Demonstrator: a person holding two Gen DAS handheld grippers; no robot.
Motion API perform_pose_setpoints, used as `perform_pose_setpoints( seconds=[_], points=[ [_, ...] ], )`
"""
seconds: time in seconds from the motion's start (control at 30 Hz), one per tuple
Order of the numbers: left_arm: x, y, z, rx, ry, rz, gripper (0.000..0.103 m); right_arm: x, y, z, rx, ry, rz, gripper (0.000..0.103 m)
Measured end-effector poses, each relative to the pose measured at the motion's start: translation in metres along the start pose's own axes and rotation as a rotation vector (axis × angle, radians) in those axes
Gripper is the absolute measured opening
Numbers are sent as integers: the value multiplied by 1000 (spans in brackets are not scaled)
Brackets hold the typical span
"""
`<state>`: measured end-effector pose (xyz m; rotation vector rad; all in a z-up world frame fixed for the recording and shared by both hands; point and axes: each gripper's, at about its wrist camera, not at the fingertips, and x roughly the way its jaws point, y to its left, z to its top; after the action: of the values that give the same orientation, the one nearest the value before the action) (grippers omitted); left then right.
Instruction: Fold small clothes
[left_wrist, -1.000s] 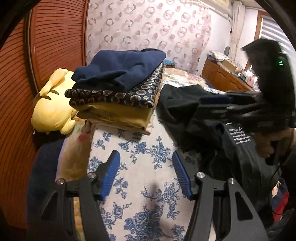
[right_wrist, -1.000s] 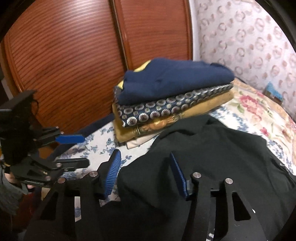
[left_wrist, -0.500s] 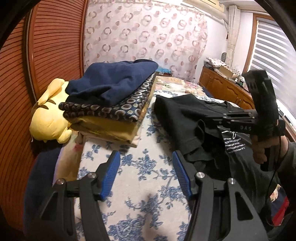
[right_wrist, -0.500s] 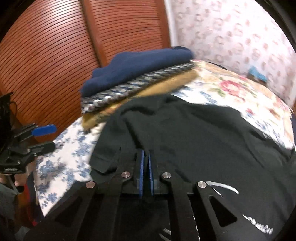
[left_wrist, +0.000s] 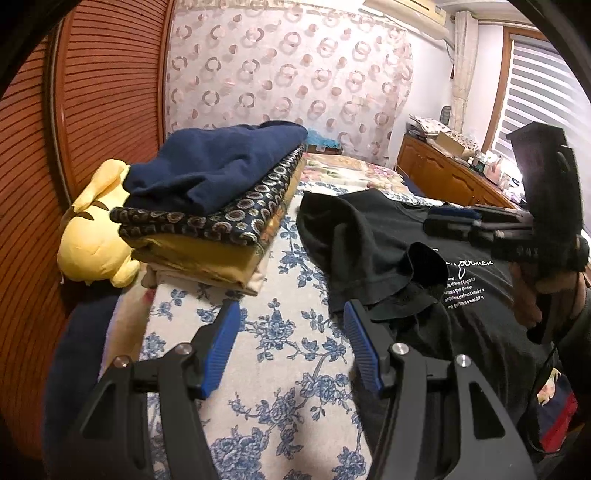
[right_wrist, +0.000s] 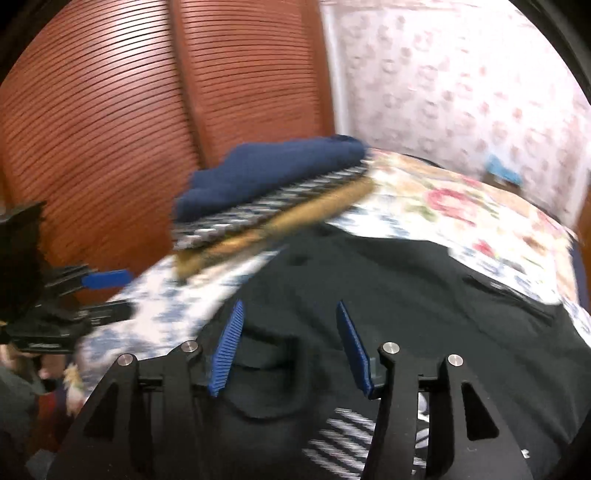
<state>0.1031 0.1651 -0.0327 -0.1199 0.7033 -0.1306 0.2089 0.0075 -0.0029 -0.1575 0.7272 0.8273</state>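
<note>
— Blue-flowered white bedcover serves as the folding surface; why is the black cotton T-shirt with white lettering lying on its right half?

— Probably to keep it apart from the stack of folded clothes with a navy garment on top, which sits near the wooden wardrobe.

— And the left gripper?

— Its blue pads stand spread over bare bedcover, holding nothing, just beside the rumpled sleeve.

— The right gripper?

— Its jaws are opening above the shirt; no cloth is pinched between them. It seems to be seeking an edge.
</note>
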Motion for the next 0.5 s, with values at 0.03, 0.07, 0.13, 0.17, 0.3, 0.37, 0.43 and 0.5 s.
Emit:
perform_pose_setpoints(
  seconds=[0.03, 0.07, 0.13, 0.17, 0.3, 0.37, 0.43, 0.5],
  points=[
    [-2, 2, 0, -1, -4, 2, 58, 7, 12, 1, -22, 21, 30, 53],
    [-5, 3, -1, -3, -11, 7, 58, 11, 17, 0, -35, 35, 42, 53],
    [-10, 5, -1, -5, -19, 13, 58, 27, 32, -3, -64, 74, 58, 53],
    [-13, 7, -2, -6, -24, 20, 58, 36, 36, -5, -74, 96, 56, 53],
    [-19, 14, -4, -14, -28, 31, 58, 66, 43, -9, -77, 164, 28, 53],
    [-19, 15, -4, -18, -24, 34, 58, 78, 40, -13, -58, 195, 9, 52],
    [-18, 16, -5, -18, -21, 35, 58, 83, 36, -15, -52, 208, 0, 37],
    [-16, 16, -6, -17, -16, 34, 58, 83, 32, -15, -53, 208, 11, 16]
  ],
)
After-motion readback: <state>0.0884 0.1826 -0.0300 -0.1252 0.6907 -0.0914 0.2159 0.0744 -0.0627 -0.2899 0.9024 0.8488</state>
